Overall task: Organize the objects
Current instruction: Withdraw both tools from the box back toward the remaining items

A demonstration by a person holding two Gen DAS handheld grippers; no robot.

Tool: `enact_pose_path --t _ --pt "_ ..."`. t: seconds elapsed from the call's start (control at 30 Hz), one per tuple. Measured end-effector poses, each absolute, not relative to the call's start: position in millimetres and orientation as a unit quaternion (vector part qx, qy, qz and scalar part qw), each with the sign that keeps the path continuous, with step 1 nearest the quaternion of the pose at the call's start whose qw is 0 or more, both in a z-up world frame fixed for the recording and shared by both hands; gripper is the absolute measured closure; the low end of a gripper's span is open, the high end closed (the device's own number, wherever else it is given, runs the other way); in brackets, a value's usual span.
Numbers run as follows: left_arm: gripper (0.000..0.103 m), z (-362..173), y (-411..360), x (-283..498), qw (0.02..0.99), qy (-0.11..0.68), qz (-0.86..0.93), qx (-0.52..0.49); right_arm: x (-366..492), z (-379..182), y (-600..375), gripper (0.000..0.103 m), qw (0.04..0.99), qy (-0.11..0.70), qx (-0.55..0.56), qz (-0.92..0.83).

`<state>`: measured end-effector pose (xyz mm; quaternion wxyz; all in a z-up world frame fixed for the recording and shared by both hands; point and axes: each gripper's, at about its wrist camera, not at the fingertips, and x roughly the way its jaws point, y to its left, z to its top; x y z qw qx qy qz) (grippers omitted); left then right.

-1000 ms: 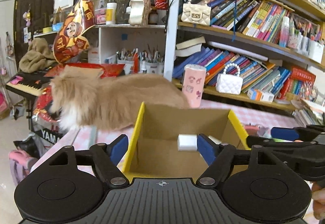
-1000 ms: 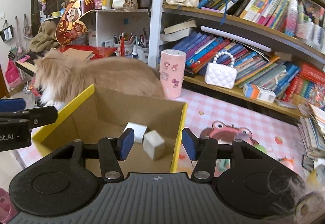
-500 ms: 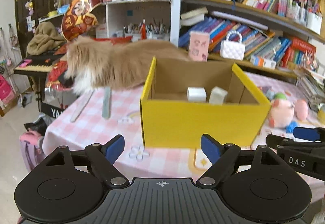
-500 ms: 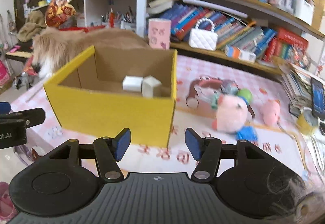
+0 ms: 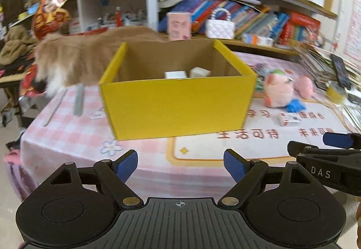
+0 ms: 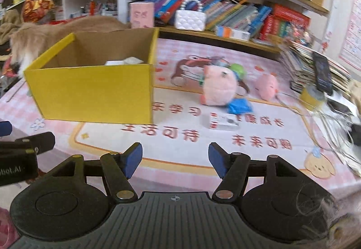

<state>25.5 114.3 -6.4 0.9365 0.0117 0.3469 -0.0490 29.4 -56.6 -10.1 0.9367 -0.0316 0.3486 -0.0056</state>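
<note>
Both empty: left gripper (image 5: 180, 165) apart, right gripper (image 6: 175, 159) jaws just opened further; best squared on small white box (image 6: 222, 123) before closing, clear of yellow box (image 6: 94, 93)

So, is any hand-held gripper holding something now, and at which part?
Nothing is held. The left hand-held gripper and the right hand-held gripper are both open and empty, jaws having just opened further.

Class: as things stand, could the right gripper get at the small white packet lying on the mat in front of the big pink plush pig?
Probably yes. The right gripper is open and empty, its jaws just having been opening, and the small white packet lies flat on the mat ahead with only bare mat between. The pink plush pig sits behind it, the yellow box off to the side.
</note>
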Motion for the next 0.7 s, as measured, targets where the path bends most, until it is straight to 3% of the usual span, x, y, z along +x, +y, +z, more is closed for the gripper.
enact_pose_path --t 0.7 --pt "0.017 -18 -6 61 0.913 0.376 -0.15 0.05 33 -17 -173 0.037 0.917 0.383 0.003 -0.114"
